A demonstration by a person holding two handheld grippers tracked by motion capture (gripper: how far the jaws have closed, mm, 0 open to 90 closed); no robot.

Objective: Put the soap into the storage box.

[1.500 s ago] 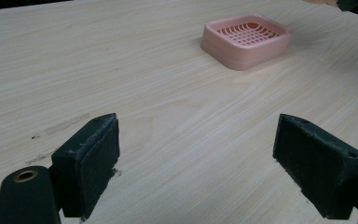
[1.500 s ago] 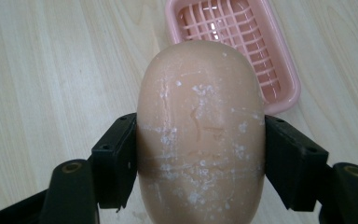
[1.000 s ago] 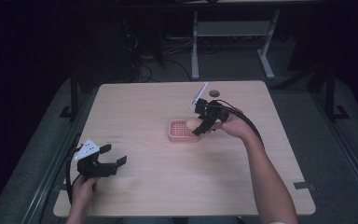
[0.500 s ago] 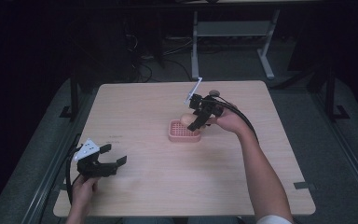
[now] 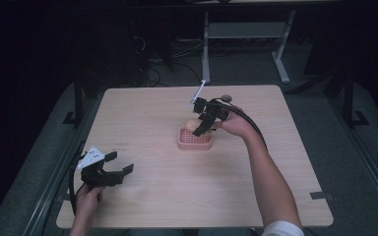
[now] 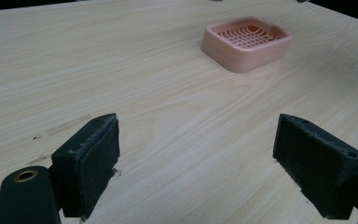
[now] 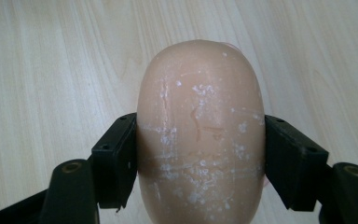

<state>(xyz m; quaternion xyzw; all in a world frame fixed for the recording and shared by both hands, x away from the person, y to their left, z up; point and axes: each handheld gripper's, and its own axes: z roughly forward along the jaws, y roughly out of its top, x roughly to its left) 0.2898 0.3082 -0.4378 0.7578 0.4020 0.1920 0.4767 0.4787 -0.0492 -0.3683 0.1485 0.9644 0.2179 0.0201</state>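
Right tongs (image 7: 200, 154) first: both black jaws are clamped on the flanks of a peach-coloured oval soap bar (image 7: 200, 135), its skin scuffed and flecked with white. In the right gripper view the bar stands up between the pads with pale wood grain behind it. From the high view, the right tongs (image 5: 200, 129) hang over the far edge of the pink soap dish (image 5: 195, 141), tilted down and to the left, and the soap bar (image 5: 192, 124) shows as a pale lump just above the dish's far rim. Whether the bar touches the dish, I cannot tell from here. The right hand (image 5: 234, 123) grips the tool from the right, forearm running back to the near right edge, black cable looping over the wrist.

Over to the left tongs (image 6: 200, 163): jaws spread wide, nothing between them, padded faces hovering low over bare wood. Ahead of them in the left gripper view sits the soap dish (image 6: 246, 44), its grid floor bare where it shows. In the high view the left tongs (image 5: 115, 169) sit at the near left corner, pointing right, with the left hand (image 5: 87, 199) behind them, well apart from the dish.

All of it sits on a light wooden surface (image 5: 147, 113), and a small dark round object (image 5: 225, 98) lies near the far edge. Beyond that, a dark floor and a grey metal frame (image 5: 246, 34).
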